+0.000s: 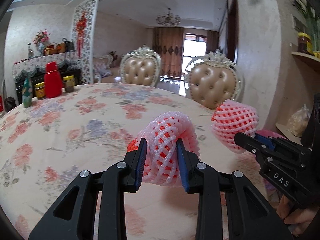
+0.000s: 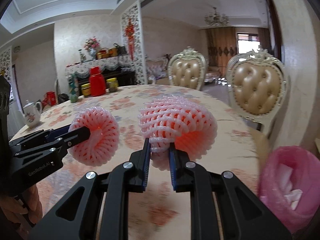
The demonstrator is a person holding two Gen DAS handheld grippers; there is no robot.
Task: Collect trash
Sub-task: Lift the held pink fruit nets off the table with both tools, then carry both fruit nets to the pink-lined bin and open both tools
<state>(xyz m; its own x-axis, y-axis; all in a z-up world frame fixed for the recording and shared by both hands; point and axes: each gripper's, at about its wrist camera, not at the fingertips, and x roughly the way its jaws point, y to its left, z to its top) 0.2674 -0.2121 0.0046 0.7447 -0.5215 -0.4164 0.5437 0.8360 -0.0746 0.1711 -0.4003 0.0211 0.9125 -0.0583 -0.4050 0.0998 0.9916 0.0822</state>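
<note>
Two pink foam fruit nets, one [image 1: 168,140] clamped in the left gripper's [image 1: 161,160] fingers, the other [image 2: 176,124] in the right gripper's [image 2: 159,160], hung above the floral table [image 2: 200,100], the pink-lined bin [image 2: 288,190] lying nearer the right hand.

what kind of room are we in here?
Most likely a home dining room opening onto a living room: a round table with a floral cloth, tufted dining chairs, and a chandelier further back.
</note>
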